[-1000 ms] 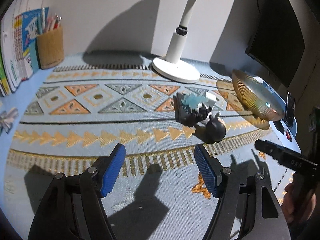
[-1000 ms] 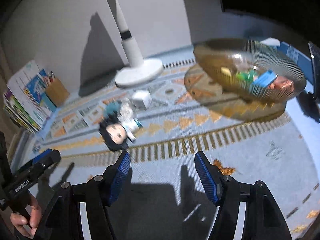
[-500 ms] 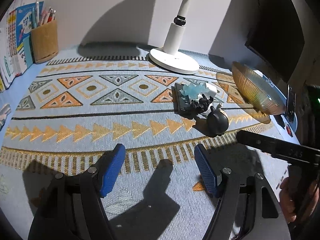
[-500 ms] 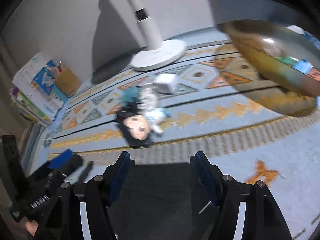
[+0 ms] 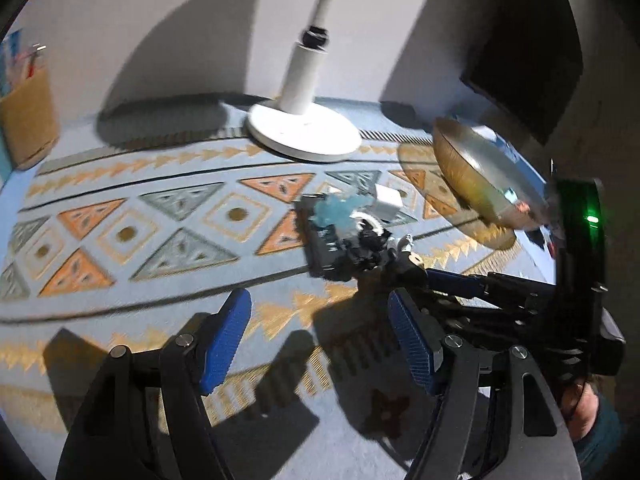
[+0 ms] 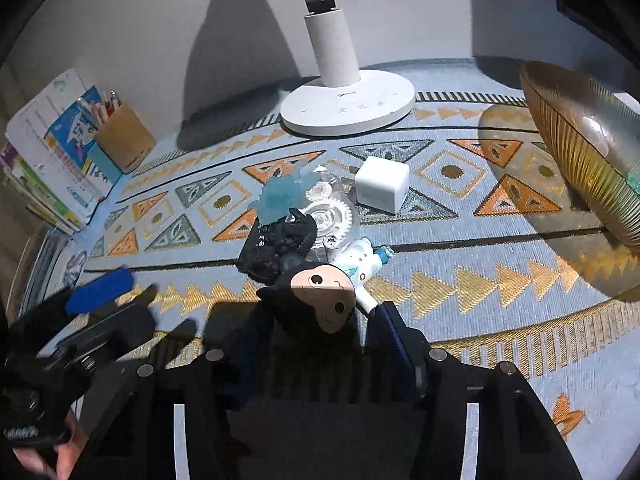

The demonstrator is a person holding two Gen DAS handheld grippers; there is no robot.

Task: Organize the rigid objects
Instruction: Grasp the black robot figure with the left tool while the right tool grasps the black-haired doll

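A pile of small objects lies mid-mat: a black-haired doll head (image 6: 320,300), a white-blue figure (image 6: 360,262), a white cube (image 6: 382,184), a pale blue crystal (image 6: 284,196), a clear gear piece (image 6: 328,212) and a black box (image 6: 268,246). My right gripper (image 6: 316,320) is open, its blue pads either side of the doll head. In the left wrist view it (image 5: 416,280) reaches in from the right to the pile (image 5: 348,232). My left gripper (image 5: 320,340) is open and empty, just short of the pile. The amber glass bowl (image 6: 580,148) stands at right.
A white lamp base (image 6: 348,106) stands behind the pile. A brown pencil cup (image 6: 124,138) and stacked books (image 6: 52,156) are at far left. A dark monitor (image 5: 524,52) is behind the bowl (image 5: 480,180). A patterned mat (image 5: 160,216) covers the table.
My right gripper has moved forward and down to the pile, so its pads now flank the doll head. My left gripper has moved closer to the pile.
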